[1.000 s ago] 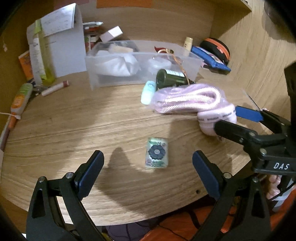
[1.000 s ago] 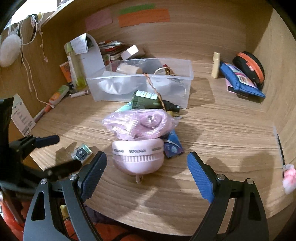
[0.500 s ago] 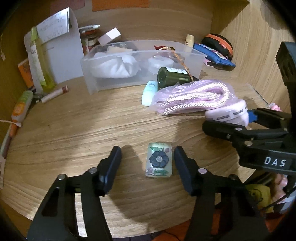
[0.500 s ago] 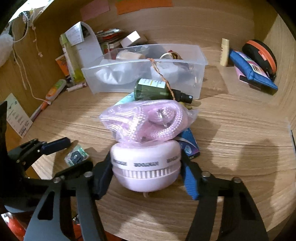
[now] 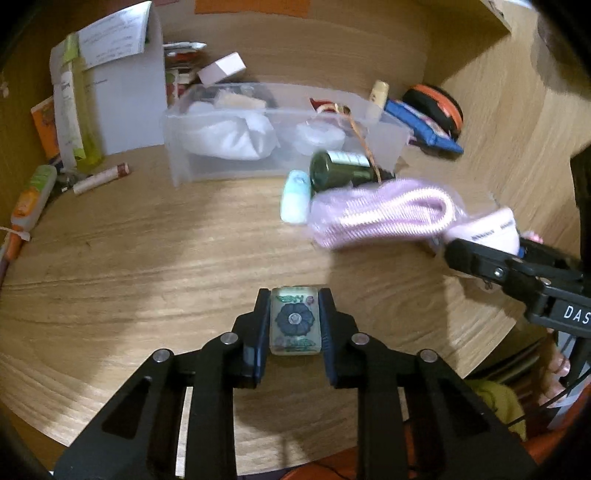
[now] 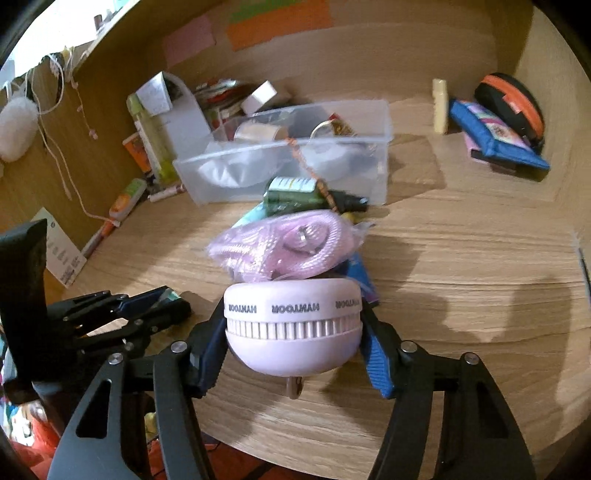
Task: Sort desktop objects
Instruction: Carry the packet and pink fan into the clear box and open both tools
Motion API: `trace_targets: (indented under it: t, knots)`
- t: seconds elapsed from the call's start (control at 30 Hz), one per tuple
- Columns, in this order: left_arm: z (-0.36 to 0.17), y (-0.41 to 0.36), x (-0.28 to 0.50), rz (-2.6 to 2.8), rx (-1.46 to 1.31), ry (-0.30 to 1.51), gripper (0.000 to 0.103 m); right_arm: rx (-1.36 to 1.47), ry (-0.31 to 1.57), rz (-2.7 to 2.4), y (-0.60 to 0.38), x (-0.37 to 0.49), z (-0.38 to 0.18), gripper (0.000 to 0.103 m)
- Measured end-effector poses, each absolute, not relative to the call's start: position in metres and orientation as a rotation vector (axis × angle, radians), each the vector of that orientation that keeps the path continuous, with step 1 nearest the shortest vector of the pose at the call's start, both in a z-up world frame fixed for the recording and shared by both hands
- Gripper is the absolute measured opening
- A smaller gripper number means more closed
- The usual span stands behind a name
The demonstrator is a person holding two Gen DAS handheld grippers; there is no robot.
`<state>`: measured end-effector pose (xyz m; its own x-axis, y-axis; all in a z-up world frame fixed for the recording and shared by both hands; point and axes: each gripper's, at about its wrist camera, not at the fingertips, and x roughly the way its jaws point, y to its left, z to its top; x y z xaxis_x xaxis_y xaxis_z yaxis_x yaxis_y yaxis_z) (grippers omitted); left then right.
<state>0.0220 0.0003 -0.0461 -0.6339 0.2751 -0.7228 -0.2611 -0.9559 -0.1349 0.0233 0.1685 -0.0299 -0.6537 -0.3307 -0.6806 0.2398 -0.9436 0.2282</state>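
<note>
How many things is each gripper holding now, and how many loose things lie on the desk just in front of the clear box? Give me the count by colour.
Held, pale green: 1, flower tile in the left gripper
Held, pink: 1, round fan in the right gripper
Loose, pink: 1, bagged cord
Loose, dark green: 1, bottle
Loose, light blue: 1, small case
Total: 5

Orange paper strip (image 6: 279, 22) and pink note (image 6: 189, 40) stuck on back wall, upper frame; white plush (image 6: 16, 134) hanging upper left.
</note>
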Motion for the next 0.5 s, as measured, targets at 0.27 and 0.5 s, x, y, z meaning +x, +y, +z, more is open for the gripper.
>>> trace_targets:
  t: [0.27,0.5]
  knots:
    - [-0.015,-0.009,0.01,2.674,-1.074,-0.035,0.024,1.03,-0.24,-2.658,0.195,0.019,-0.01,0.06]
    - [0.015,-0.011,-0.017,2.719,-0.987,-0.05,0.024,0.934,-0.231,-2.7,0.205,0.002,0.016,0.06]
